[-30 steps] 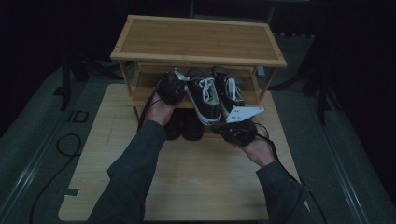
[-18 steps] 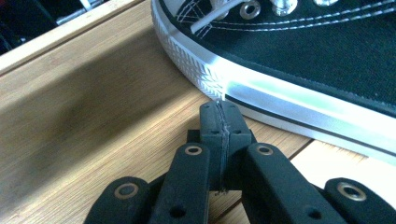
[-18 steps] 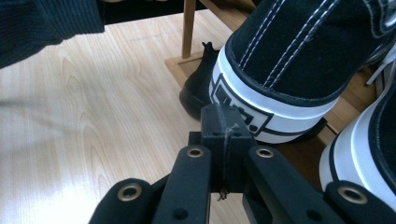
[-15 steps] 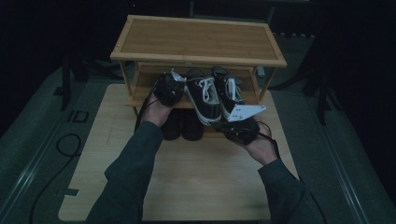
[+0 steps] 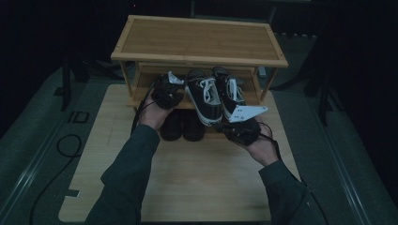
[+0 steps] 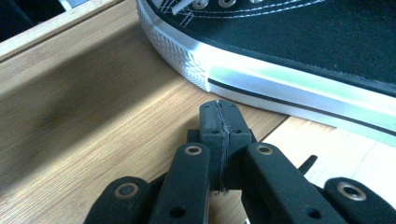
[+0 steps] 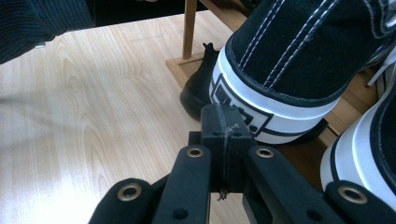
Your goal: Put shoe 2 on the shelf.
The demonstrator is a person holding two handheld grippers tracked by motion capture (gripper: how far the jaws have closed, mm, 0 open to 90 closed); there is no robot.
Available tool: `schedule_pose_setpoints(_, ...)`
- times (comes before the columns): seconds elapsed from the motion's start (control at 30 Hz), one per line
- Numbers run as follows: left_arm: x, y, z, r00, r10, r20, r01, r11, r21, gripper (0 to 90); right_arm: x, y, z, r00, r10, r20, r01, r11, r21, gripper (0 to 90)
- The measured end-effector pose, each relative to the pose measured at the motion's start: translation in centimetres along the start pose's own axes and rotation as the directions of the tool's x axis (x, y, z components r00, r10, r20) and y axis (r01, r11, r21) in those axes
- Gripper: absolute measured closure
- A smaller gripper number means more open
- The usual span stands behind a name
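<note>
Two black sneakers with white soles, one (image 5: 205, 96) beside the other (image 5: 228, 91), lie on the middle shelf of a wooden shoe rack (image 5: 197, 40), heels over its front edge. My left gripper (image 5: 174, 93) is shut and empty, its tip (image 6: 219, 109) just short of the white sole of a sneaker (image 6: 289, 60), low over the shelf board (image 6: 93, 116). My right gripper (image 5: 223, 124) is shut and empty too. Its tip (image 7: 222, 116) stands right at the heel of a sneaker (image 7: 289, 60); I cannot tell whether they touch.
A pair of dark shoes (image 5: 182, 125) sits under the shelf, one toe (image 7: 196, 91) poking out below the heel. The rack stands at the back of a pale wooden board (image 5: 202, 178). A cable (image 5: 65, 145) lies on the dark floor at left.
My left forearm has swung a little to the left. Both grippers stay shut and where they were.
</note>
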State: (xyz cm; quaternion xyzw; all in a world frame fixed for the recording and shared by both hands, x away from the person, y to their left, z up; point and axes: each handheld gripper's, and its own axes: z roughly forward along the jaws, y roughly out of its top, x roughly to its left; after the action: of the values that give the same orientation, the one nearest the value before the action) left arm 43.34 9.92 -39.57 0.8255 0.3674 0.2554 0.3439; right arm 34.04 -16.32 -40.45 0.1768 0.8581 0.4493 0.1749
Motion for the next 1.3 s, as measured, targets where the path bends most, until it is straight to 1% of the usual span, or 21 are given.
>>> schedule_pose_setpoints(0.07, 0.0, -0.1, -0.1, 1.0, -0.006, 0.008, 0.006, 1.0, 0.001, 90.0, 0.0, 0.0, 0.0, 1.0, 0.0, -0.001, 0.0, 1.0, 0.0, 90.0)
schedule_pose_setpoints(0.2, 0.0, -0.2, -0.2, 0.9999, -0.001, 0.011, 0.001, 1.0, -0.001, 90.0, 0.0, 0.0, 0.0, 1.0, 0.002, -0.002, -0.002, 1.0, -0.001, 90.0)
schedule_pose_setpoints(0.3, -0.4, -0.4, -0.3, 0.9996, 0.025, -0.008, -0.025, 0.9996, -0.008, 90.0, 0.0, 0.1, 0.1, 1.0, 0.002, -0.007, -0.002, 1.0, -0.003, 90.0)
schedule_pose_setpoints(0.37, -0.4, -0.4, -0.3, 0.9996, 0.025, -0.008, -0.025, 0.9996, -0.008, 90.0, 0.0, 0.1, 0.1, 1.0, 0.003, -0.008, -0.003, 1.0, -0.003, 90.0)
schedule_pose_setpoints(0.4, -0.2, -0.5, -0.3, 0.9999, 0.012, 0.007, -0.012, 0.9998, -0.014, 90.0, 0.1, 0.2, 0.2, 0.9999, 0.001, -0.012, -0.001, 1.0, -0.004, 90.0)
schedule_pose_setpoints(0.47, -0.2, -0.5, -0.3, 0.9999, 0.007, 0.013, -0.007, 0.9999, -0.015, 90.0, 0.1, 0.2, 0.4, 0.9998, 0.004, -0.018, -0.004, 1.0, -0.006, 90.0)
schedule_pose_setpoints(0.73, -0.1, -0.5, -0.3, 0.9998, 0.01, 0.016, -0.01, 0.9998, -0.017, 90.0, 0.5, 0.7, 1.0, 0.9995, -0.004, -0.032, 0.003, 1.0, -0.01, 90.0)
schedule_pose_setpoints(0.87, -0.1, -0.5, -0.3, 0.9998, 0.012, 0.018, -0.012, 0.9997, -0.019, 90.0, 0.6, 0.9, 1.7, 0.999, -0.007, -0.044, 0.006, 1.0, -0.025, 90.0)
schedule_pose_setpoints(0.97, -0.1, -0.5, -0.3, 0.9997, 0.013, 0.019, -0.012, 0.9997, -0.021, 90.0, 0.6, 0.9, 1.9, 0.9989, -0.006, -0.046, 0.004, 0.999, -0.033, 90.0)
schedule_pose_setpoints(1.1, 0.0, -0.6, -0.3, 0.9996, 0.011, 0.027, -0.01, 0.9996, -0.025, 90.0, 0.6, 1.0, 2.1, 0.9991, -0.006, -0.041, 0.005, 1.0, -0.03, 90.0)
schedule_pose_setpoints(1.3, 0.0, -0.6, -0.3, 0.9996, 0.01, 0.028, -0.009, 0.9996, -0.027, 90.0, 0.8, 1.5, 2.7, 0.9993, -0.02, -0.033, 0.019, 0.999, -0.026, 90.0)
